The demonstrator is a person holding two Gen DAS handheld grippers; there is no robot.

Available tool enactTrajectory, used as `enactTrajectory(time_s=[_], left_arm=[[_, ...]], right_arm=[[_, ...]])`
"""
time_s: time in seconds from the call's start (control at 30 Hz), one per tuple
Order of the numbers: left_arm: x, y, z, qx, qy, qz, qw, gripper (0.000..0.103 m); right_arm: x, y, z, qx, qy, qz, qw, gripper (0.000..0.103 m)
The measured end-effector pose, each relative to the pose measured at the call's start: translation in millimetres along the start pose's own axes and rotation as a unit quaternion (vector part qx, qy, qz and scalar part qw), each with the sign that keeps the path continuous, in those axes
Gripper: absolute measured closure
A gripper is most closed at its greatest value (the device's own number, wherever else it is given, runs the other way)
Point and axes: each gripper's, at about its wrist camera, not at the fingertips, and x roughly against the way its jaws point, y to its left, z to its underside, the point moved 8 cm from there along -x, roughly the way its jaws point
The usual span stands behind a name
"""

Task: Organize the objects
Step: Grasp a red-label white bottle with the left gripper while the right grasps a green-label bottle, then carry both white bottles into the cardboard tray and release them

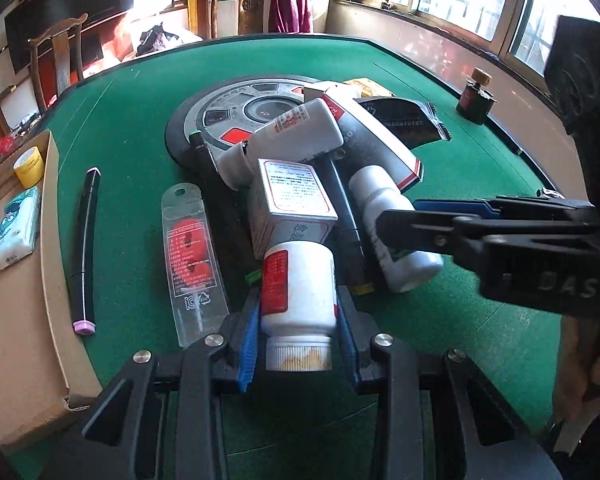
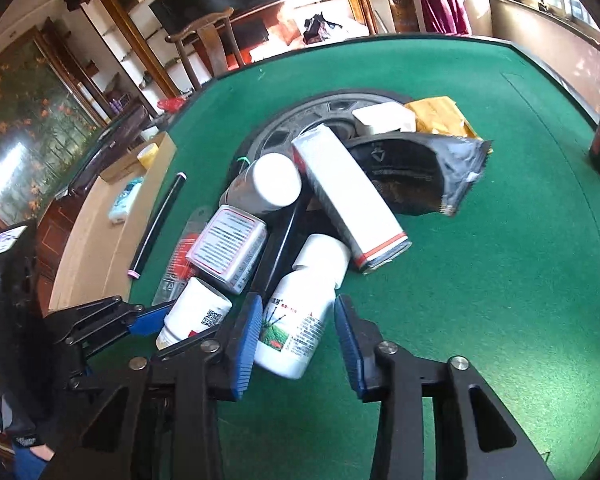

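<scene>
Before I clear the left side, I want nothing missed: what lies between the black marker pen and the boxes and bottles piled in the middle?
A clear blister pack with red contents, flat on the green felt; left wrist view.

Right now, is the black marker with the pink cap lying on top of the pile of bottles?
No, the black marker lies alone on the green felt, left of the pile.

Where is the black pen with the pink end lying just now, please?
In the left wrist view the pen lies on the green table at the left, between the cardboard box and the clear packet.
</scene>
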Motion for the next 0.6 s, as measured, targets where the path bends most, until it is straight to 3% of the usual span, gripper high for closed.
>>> enactTrajectory(time_s=[0.1, 0.27, 0.4, 0.53, 0.6], left_arm=[[-2, -2, -2, -0.003, -0.003, -0.009, 0.9999, 0.07], [-4, -4, -3, 0.002, -0.02, -0.023, 0.9995, 0.07], [1, 3, -3, 0.035, -0.045, -0.007, 0.9984, 0.07], [32, 11, -11, 0.059, -0.123, 0.015, 0.9905, 0.07], [39, 13, -13, 0.065, -0.139, 0.017, 0.9879, 0.07]], right_arm=[[-10, -1, -1, 0.009, 0.009, 0.028, 1.0, 0.064], [-12, -2, 6, 0.041, 0.004, 0.038, 0.998, 0.066], [3, -6, 13, 0.044, -0.024, -0.002, 0.999, 0.066], [22, -8, 12, 0.045, -0.057, -0.031, 0.997, 0.066], [32, -5, 6, 0.044, -0.078, -0.046, 0.995, 0.066]])
